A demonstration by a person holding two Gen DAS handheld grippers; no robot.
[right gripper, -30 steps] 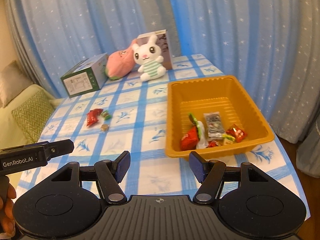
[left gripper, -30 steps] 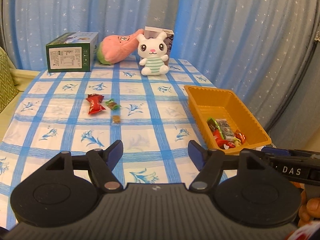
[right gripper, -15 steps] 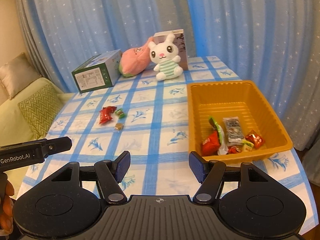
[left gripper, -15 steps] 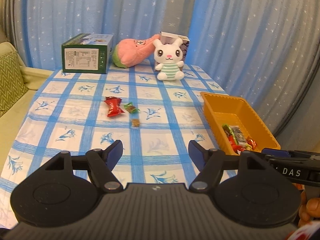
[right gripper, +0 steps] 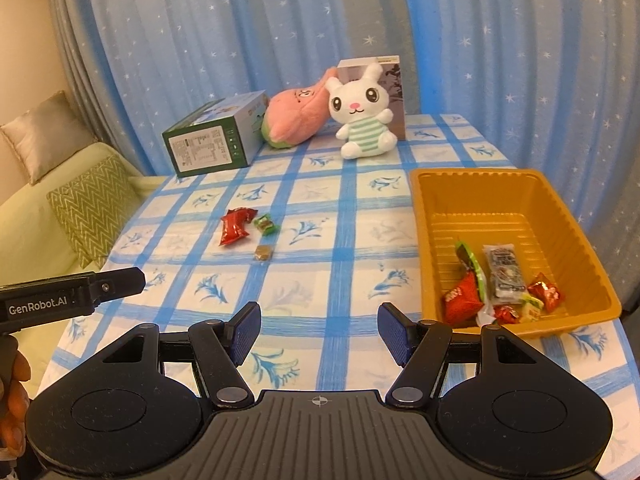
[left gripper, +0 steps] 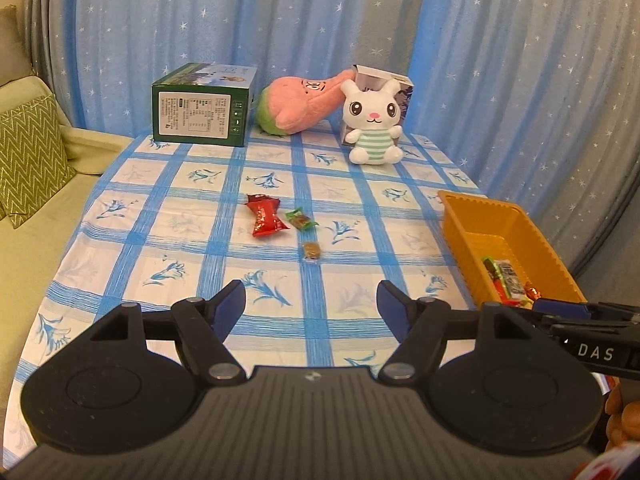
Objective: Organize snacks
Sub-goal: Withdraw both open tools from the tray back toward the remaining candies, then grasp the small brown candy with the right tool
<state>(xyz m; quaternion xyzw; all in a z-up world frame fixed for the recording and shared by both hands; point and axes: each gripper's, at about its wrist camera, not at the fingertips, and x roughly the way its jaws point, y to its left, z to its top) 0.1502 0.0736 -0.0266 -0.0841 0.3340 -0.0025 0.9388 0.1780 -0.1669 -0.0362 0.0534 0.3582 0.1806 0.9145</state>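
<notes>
while left cam clips tray (left gripper: 480, 216), right shows snacks (right gripper: 500, 284).

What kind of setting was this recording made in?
Most likely a home living or dining room: a table under a blue checked floral tablecloth, star-patterned curtains close behind it, and a sofa with a zigzag cushion beside it. Plush toys sit at the table's far end.

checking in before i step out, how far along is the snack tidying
Partly done. Several snacks already lie in the orange tray. Nothing is in hand: left gripper and right gripper are open and empty. Left on the tablecloth: red packet, green candy, small brown candy.
</notes>
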